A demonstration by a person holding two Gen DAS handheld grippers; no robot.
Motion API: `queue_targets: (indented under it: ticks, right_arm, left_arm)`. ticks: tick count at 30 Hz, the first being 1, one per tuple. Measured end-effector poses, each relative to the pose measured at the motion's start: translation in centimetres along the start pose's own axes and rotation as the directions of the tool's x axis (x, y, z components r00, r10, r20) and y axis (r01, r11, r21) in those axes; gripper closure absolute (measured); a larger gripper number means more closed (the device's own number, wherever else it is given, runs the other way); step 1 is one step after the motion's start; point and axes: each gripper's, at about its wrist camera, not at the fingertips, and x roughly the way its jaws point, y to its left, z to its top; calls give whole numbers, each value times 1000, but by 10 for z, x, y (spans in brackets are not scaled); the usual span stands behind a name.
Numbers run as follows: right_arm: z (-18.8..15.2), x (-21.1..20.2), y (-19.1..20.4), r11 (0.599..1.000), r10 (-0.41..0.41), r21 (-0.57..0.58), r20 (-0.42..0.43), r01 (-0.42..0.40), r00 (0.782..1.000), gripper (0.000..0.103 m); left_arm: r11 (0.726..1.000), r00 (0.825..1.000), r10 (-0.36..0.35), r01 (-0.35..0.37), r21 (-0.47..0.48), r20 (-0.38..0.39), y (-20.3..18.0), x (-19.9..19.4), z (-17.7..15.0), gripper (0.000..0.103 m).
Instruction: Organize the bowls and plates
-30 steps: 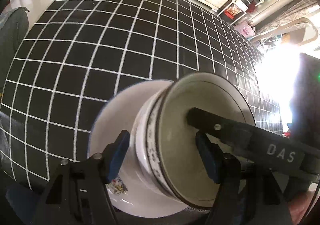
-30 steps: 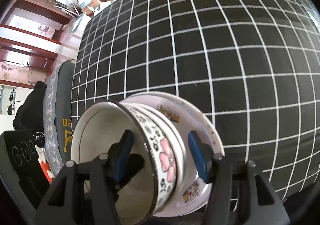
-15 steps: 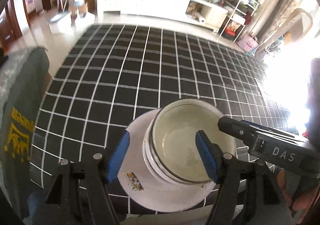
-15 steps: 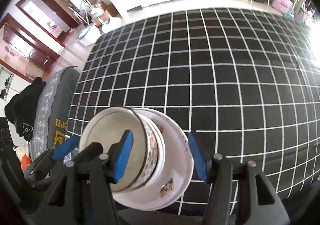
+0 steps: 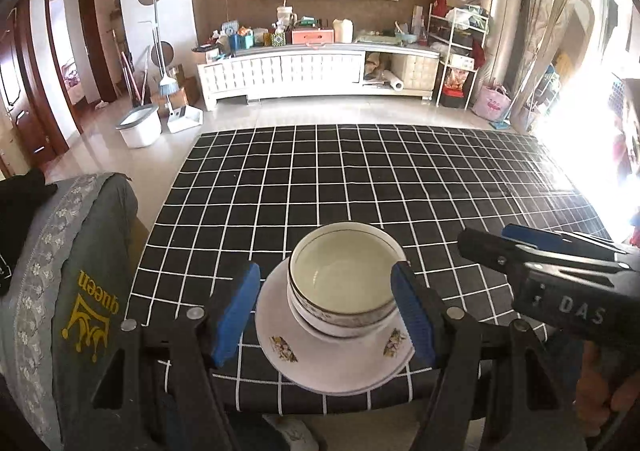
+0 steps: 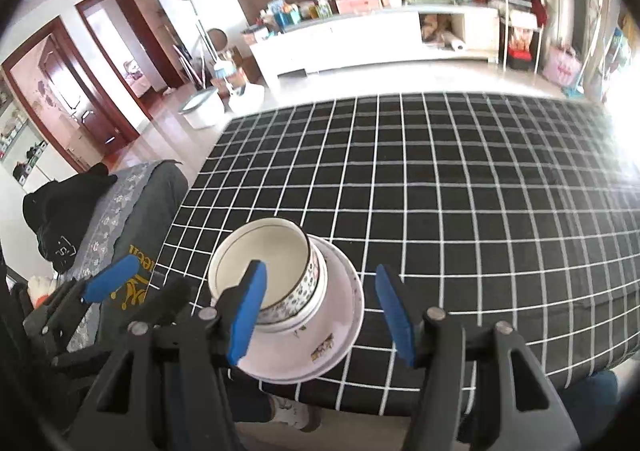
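Observation:
Two nested white bowls with a dark patterned rim (image 5: 344, 287) (image 6: 272, 271) stand on a white floral plate (image 5: 316, 363) (image 6: 320, 347) at the near edge of the black grid tablecloth (image 5: 360, 179) (image 6: 460, 179). My left gripper (image 5: 328, 315) is open and empty, its blue pads either side of the stack, held back above it. My right gripper (image 6: 320, 311) is open and empty, raised above the stack; it also shows in the left wrist view (image 5: 560, 271) at the right.
A chair with a grey "queen" cover (image 5: 80, 291) (image 6: 120, 219) stands at the table's left. A white low cabinet (image 5: 312, 71), a shelf rack (image 5: 456, 51) and a white bin (image 5: 138, 127) stand across the room.
Both grippers have pulled up and back from the bowls. The top bowl, earlier tilted with the right finger inside it, now rests level in the stack. Both views now take in the room.

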Motion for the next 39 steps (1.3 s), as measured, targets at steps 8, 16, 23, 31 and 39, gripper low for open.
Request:
queue_targets:
  ticks: [8,16,23,31,39]
  right_arm:
    - [-35,-30,-4,998,-37,-50,71,41,997,40]
    - [-72,-40,-13,997,-69,-25,87,72,994,40]
    - [-89,-64,-9,991,-104,-62,172,116,980,40]
    - [-115,-91,1,970,-143,-147,289,191,947,21]
    - [-135,-102,-5,962,-171,-147,333,230,927,0]
  left_arm:
    - [1000,997,-1,1,-1,82,-8,-31,-33,37]
    - [1000,991,18,-16,-16,132,-10,-52,-77,37]
    - [1000,980,26,-25,-9,196,-19,-74,-93,26]
    - [999,967,31,-33,2,251,-27,-93,-113,0]
    - [1000,965,27,-28,-1,259,-30,-104,-132,0]
